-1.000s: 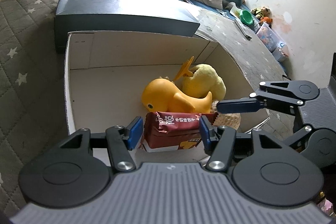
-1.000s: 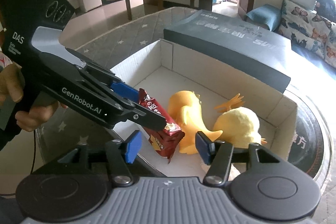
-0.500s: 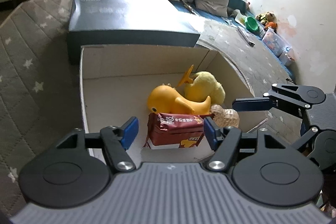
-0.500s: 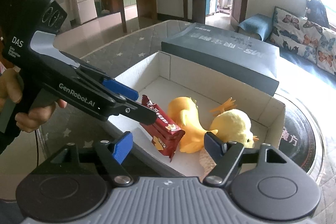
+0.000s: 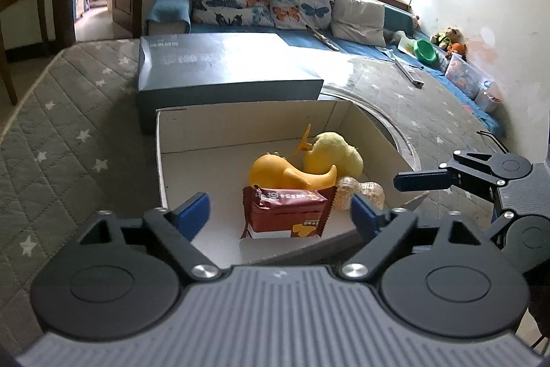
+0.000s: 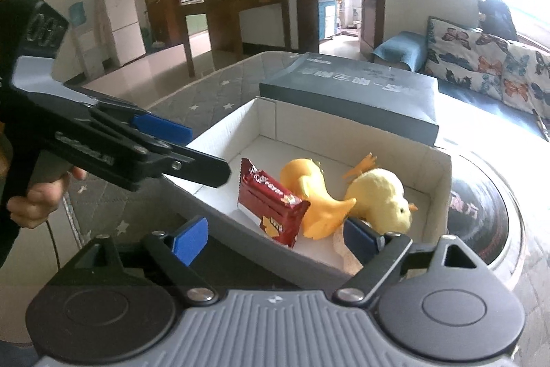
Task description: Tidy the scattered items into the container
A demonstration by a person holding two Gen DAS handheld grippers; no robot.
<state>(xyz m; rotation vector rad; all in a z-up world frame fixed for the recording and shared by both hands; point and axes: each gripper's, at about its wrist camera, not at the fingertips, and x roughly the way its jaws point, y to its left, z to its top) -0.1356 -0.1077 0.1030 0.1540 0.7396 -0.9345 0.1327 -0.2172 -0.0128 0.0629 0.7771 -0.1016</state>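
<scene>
An open white cardboard box (image 5: 161, 140) holds a red snack packet (image 5: 285, 212), an orange rubber duck (image 5: 275, 171), a yellow plush chick (image 5: 331, 152) and a pale bumpy item (image 5: 357, 191). The packet stands against the duck near the front wall. My left gripper (image 5: 278, 215) is open, held above and behind the box's near edge, with nothing between its fingers. In the right wrist view the left gripper (image 6: 196, 150) hangs open just left of the packet (image 6: 271, 198). My right gripper (image 6: 275, 238) is open and empty at the box's (image 6: 309, 126) near corner, close to the chick (image 6: 381, 198).
A dark grey box lid (image 5: 223, 71) lies right behind the box on a quilted star-patterned surface (image 5: 68, 143). A round dark tray (image 6: 481, 215) sits under the box's right end. A sofa with butterfly cushions (image 5: 261, 2) stands beyond. A hand (image 6: 34, 202) grips the left tool.
The left gripper has opened wider and drawn back and up from the packet, which now rests in the box against the duck. The right gripper has also pulled back a little.
</scene>
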